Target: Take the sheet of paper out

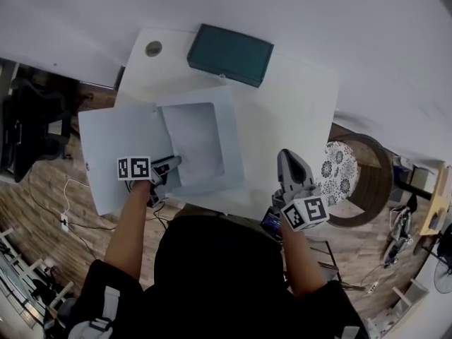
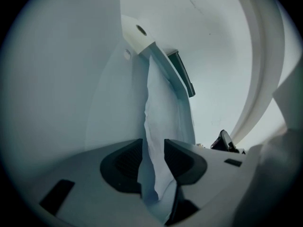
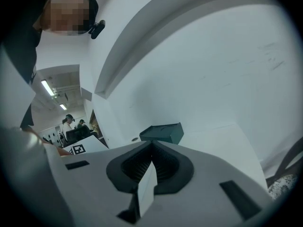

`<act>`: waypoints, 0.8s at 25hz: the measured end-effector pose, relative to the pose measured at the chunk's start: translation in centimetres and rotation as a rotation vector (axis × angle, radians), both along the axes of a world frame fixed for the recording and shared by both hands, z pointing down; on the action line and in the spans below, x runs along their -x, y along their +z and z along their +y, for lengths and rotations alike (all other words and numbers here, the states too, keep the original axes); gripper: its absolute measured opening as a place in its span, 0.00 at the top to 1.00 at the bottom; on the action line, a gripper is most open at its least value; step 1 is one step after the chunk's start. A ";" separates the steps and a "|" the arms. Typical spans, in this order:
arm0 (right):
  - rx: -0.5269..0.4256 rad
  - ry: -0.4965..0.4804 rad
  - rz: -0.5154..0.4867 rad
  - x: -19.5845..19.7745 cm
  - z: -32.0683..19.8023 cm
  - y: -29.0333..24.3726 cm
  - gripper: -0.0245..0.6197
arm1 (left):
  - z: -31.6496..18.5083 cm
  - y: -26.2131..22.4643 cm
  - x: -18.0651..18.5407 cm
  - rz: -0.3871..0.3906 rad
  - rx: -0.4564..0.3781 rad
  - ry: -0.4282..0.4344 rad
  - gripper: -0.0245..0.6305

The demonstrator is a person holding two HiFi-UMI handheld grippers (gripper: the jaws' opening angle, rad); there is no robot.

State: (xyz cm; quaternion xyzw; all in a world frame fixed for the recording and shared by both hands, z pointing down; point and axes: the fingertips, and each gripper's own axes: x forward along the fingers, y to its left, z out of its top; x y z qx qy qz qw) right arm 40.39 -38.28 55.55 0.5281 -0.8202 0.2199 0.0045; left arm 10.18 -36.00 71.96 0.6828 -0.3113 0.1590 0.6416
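- Left gripper: its jaws pinch the near left corner of the sheet of paper. In the left gripper view the sheet rises on edge between the two dark pads, so the grip looks set for a pull along the sheet's plane.
- Sheet of paper: it lies inside the open white folder at the middle of the table. Only the gripped corner is lifted; judged not yet out.
- Folder: it is opened flat. Its flap at 9 o'clock overhangs the table's left edge, and the half under the sheet rests wholly on the table.
- Right gripper: it hangs at 3 o'clock of the folder, well apart from it, with its jaws pressed together. A small white strip shows at their seam; whether it is paper or part of the tool cannot be told. This gripper is placed to press the folder down if needed.
- Teal box: it sits at 12 o'clock, just beyond the folder's far edge, which limits travel that way.
- Open room: bare table lies at 3 o'clock. Toward 6 o'clock the table edge is near, so a pull toward the person would carry the sheet off the table.
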 end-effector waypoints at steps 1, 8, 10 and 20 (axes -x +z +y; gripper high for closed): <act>-0.005 0.003 -0.002 -0.2 -0.2 -0.1 0.94 | 0.0 0.1 -0.1 0.010 0.007 -0.005 0.75; 0.005 0.031 -0.012 -1.2 -0.7 0.5 0.94 | 0.8 0.7 -1.4 0.089 0.057 -0.013 0.85; 0.012 0.028 -0.011 -0.9 -0.5 0.6 0.94 | 0.8 0.8 -1.5 0.096 0.057 -0.017 0.95; 0.002 0.015 0.002 0.6 -0.6 0.1 0.94 | -0.3 -1.9 1.0 0.101 -0.036 -0.050 0.96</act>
